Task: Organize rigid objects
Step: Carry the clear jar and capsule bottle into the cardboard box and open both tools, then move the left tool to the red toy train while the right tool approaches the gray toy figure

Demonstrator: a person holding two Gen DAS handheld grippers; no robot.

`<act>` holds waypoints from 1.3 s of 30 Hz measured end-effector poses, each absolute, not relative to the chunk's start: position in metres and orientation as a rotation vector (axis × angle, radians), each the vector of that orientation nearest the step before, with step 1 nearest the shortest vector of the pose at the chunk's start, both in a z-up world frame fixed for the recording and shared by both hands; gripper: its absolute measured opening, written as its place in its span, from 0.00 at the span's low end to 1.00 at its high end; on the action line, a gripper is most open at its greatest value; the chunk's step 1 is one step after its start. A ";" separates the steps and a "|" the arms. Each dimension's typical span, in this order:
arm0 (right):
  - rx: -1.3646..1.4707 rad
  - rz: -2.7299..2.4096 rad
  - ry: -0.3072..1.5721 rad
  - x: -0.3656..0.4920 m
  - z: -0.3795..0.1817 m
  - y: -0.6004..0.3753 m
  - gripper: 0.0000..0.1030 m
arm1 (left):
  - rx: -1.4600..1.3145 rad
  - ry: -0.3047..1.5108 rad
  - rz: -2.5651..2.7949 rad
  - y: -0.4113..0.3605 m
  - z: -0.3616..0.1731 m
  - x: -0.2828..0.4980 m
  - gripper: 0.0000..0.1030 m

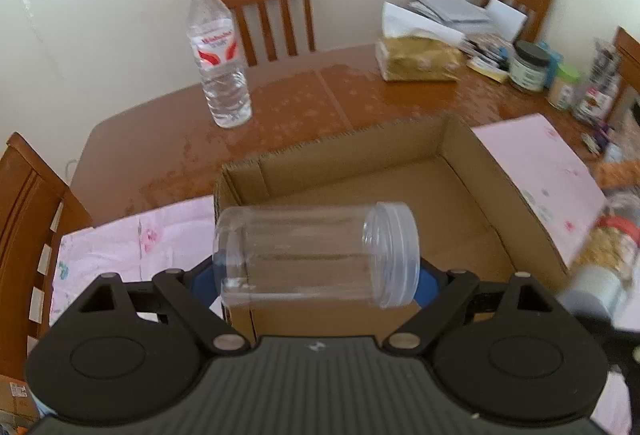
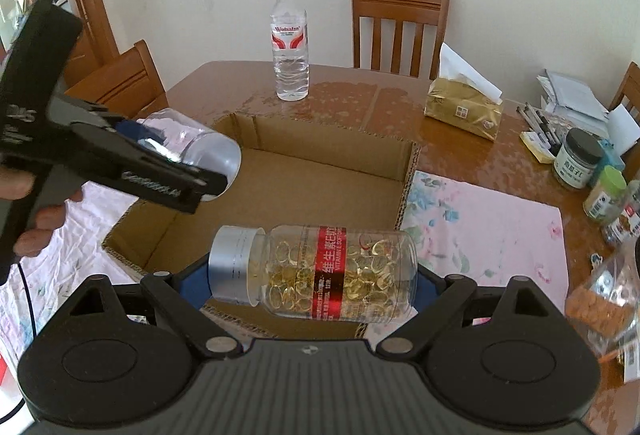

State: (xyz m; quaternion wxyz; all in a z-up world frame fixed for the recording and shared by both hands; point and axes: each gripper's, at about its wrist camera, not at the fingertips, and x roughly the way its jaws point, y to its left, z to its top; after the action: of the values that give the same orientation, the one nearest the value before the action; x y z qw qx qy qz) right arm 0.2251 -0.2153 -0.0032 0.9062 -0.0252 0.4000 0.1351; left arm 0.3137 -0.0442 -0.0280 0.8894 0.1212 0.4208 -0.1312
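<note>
The left tool is clamped end to end on an empty clear jar, one pad on its base and one on its screw lid. The jar lies sideways across the centre of the left wrist view, above the near wall of the cardboard box. The right tool is clamped the same way on a capsule bottle, one pad on the silver cap and the other on the base. This bottle lies sideways at the lower centre of the right wrist view, also above the near wall of the box.

The end-to-end grip probably suits these smooth round bodies, since the flat ends give the pads firm seats. Carrying both items sideways also keeps them low for laying down inside the box.

The box floor appears bare, so open room exists for both items. The jagged cut rim of the box at the centre of the frame is the edge to clear. In the right wrist view the left tool occupies the left of the frame, close above the left side of the box; the two tools need separation during lowering. A water bottle stands well beyond the far wall, on the tabletop. A tissue pack and small jars sit at the right of the frame, apart from the box.
</note>
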 end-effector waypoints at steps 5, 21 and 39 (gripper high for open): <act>-0.062 0.293 0.838 0.237 -0.007 -0.217 0.93 | 0.204 0.857 -0.236 -0.039 -0.034 0.322 0.93; -0.124 0.345 0.841 0.292 -0.008 -0.196 0.93 | 0.134 0.807 -0.154 0.007 0.003 0.260 0.97; -0.125 0.281 0.757 0.316 0.002 -0.174 1.00 | 0.096 0.888 -0.044 0.042 -0.025 0.207 0.98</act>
State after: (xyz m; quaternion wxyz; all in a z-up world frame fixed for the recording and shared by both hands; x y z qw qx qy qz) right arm 0.3164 -0.1743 0.0024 0.9178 -0.0609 0.3679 0.1365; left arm 0.2070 0.0415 -0.0249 0.9018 0.0465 0.4292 -0.0212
